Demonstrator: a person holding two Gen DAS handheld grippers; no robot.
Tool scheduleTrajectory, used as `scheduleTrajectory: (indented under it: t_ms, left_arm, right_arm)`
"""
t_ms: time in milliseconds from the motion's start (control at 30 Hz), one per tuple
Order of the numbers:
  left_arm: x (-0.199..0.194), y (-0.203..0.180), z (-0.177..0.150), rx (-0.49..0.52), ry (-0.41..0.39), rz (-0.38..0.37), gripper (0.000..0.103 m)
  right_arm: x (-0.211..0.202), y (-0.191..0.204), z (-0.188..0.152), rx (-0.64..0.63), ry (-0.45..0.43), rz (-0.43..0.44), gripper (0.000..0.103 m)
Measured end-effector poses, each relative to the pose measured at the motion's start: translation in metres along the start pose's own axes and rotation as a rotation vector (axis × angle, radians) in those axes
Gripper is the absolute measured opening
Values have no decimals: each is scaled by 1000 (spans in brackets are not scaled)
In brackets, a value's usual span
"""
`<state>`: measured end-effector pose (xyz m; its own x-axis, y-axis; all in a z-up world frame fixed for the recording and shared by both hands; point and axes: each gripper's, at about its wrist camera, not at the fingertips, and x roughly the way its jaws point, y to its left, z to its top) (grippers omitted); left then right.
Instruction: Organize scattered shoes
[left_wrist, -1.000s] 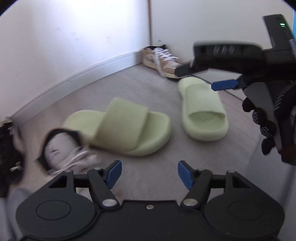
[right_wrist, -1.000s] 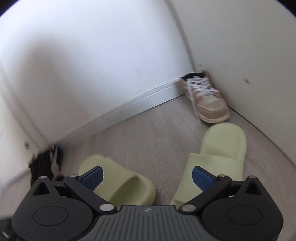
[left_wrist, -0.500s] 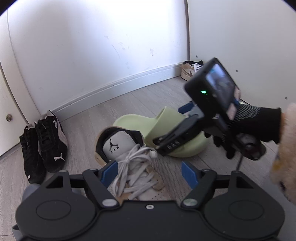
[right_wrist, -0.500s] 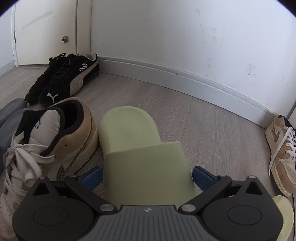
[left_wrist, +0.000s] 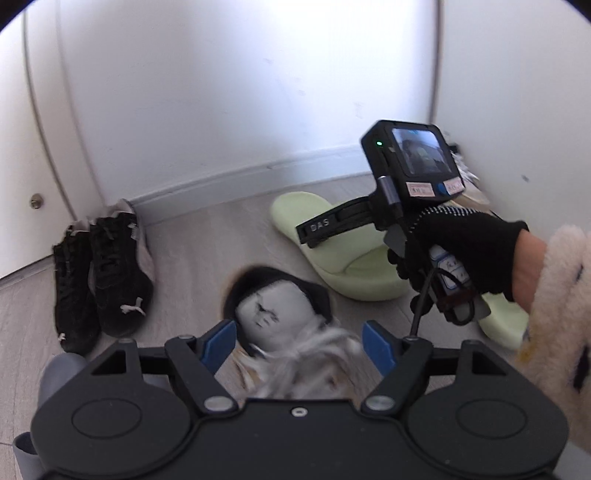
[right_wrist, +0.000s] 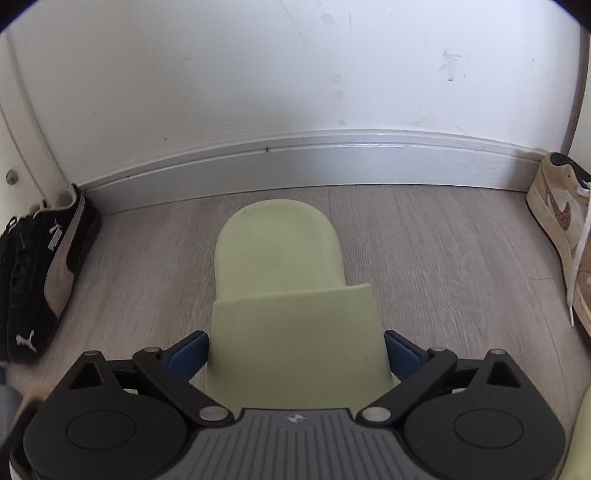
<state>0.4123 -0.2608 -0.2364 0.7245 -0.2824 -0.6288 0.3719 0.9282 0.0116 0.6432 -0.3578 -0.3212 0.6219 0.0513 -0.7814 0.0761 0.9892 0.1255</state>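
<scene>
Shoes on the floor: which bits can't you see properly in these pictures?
- High-top sneaker, left wrist view: blurred, front hidden behind the left gripper.
- Second green slide, left wrist view: mostly hidden by the gloved hand.
- Held green slide, right wrist view: back end hidden under the right gripper.
- Tan sneaker, right wrist view: cut off by the right edge.

You're over a grey wood-plank floor (right_wrist: 424, 258) that meets a white baseboard (right_wrist: 332, 162). A green slide (right_wrist: 280, 258) lies mid-floor, one end toward the baseboard. Left of the slide, a pair of black sneakers (right_wrist: 40, 273) sits side by side — one end touching the baseboard. Right of the slide, well apart, a tan sneaker (right_wrist: 565, 225). A second green slide (left_wrist: 502, 325) and a blurred high-top (left_wrist: 280, 310) also lie on the floor.
</scene>
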Motion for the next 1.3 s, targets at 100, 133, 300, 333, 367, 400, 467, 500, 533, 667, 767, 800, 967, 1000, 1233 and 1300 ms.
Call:
scheduleTrajectory:
  t_ms: [100,133,300,333,367,400,467,500,533,667,767,800,967,1000,1233,1300]
  left_arm:
    - [9,17,12,-94,0,37,76]
    - [11,21,14,-113,4,41,76]
    - [18,39,13,-162,27,81,76]
    - [18,41,12,-160,30,89,76]
    - [18,44,10,-157,33,102,76]
    - [17,46,9,-156,37,108,76]
    - [17,53,6,-167,47,120,76]
    - [18,56,5,-174,52,122,76]
    - [18,59,3,-182,56,125,76]
    - [16,65,-1,-194,67,128,76]
    - [12,67,-5,-185,70,143,76]
    - [11,68,-6,-181,69,149,76]
    - [10,80,-13,-208,77,151,76]
    - [10,82,-13,-212,80,148,76]
    - [4,66,-8,-117,43,138,77]
    - [3,56,-7,-86,40,115,78]
  right_arm:
    - [11,9,14,38,18,26,98]
    - [14,13,18,49,22,30,98]
    - [30,43,30,28,47,21,96]
    - [33,51,31,28,60,22,96]
    - [35,54,33,31,70,24,96]
    - [36,58,35,34,81,26,96]
    - [39,67,37,32,97,14,96]
    - [40,69,36,29,100,15,96]
    - [40,71,36,26,103,16,96]
    - [35,89,24,-25,118,90,95]
    - [30,102,15,-51,133,105,95]
    - [29,103,14,-47,131,104,95]
    - [23,108,13,-36,104,150,96]
    - [18,106,12,-31,77,166,96]
    - [-73,33,-44,16,-224,-32,98]
    - [-107,-4,-78,73,-284,-188,99]
